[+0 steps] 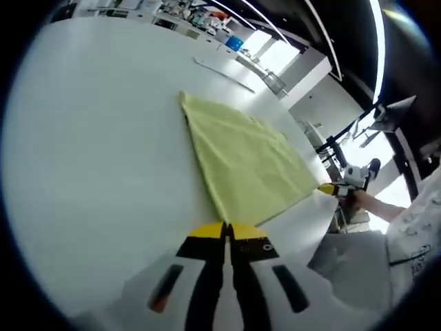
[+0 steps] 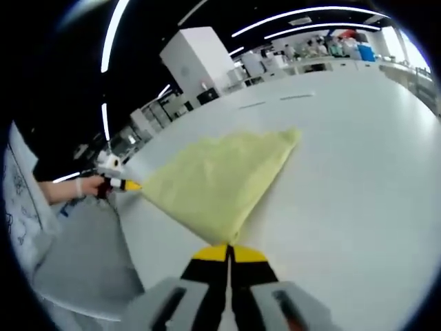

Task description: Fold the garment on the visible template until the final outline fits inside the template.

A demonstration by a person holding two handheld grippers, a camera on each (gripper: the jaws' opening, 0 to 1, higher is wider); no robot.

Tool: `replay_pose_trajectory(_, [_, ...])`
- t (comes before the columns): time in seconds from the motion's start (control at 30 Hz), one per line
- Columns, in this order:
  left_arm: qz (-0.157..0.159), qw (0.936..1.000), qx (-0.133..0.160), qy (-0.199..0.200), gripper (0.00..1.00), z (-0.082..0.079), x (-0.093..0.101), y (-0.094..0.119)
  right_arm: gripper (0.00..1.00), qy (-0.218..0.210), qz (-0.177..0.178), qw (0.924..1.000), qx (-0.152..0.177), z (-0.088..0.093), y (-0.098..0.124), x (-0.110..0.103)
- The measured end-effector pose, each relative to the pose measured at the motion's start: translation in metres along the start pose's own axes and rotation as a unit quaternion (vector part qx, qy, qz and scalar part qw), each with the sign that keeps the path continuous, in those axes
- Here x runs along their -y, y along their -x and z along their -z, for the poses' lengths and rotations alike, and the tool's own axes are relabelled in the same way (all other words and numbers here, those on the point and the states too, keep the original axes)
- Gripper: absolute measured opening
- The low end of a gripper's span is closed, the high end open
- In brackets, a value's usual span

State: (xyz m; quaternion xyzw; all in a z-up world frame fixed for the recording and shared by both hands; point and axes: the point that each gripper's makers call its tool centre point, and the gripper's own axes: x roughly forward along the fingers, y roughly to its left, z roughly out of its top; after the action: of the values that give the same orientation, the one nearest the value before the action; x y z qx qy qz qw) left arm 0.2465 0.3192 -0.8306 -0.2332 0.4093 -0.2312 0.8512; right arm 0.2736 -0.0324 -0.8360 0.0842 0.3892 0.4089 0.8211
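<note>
Yellow garment (image 1: pixel 249 164) lies flat on the white table (image 1: pixel 89 172), thin, soft and floppy (best held at corners), each near corner pinched by closed left gripper (image 1: pixel 226 231) and right gripper (image 2: pixel 228 252).

**Hidden and unclear**

The garment's (image 1: pixel 248 162) near corner lay hidden between the left hand-held gripper's (image 1: pixel 226 233) jaws. Far shelves (image 2: pixel 324 48) were too small and blurred to read. The person's sleeve (image 1: pixel 417 227) was cut off by the edge.
</note>
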Motion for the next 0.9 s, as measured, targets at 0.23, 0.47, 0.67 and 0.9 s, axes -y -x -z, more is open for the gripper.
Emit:
replay_pose_trajectory(0.23, [-0.002, 1.0000, 0.001, -0.004, 0.00, 0.000, -0.008, 0.001, 0.00, 0.002, 0.002, 1.0000, 0.000, -0.001, 0.000, 0.002])
replay_pose_trajectory(0.47, [0.011, 0.9997, 0.015, -0.015, 0.08, -0.004, -0.005, 0.007, 0.00, 0.024, 0.000, 0.9996, 0.016, -0.007, 0.004, -0.002])
replay_pose_trajectory(0.67, [0.015, 0.9977, 0.039, -0.052, 0.31, -0.015, 0.007, 0.016, 0.17, 0.059, 0.003, 0.9977, 0.033, -0.020, 0.017, -0.013])
replay_pose_trajectory(0.9, [-0.005, 0.9898, 0.065, -0.127, 0.67, -0.024, 0.012, 0.023, 0.54, 0.112, 0.022, 0.9928, 0.037, -0.028, 0.027, -0.018])
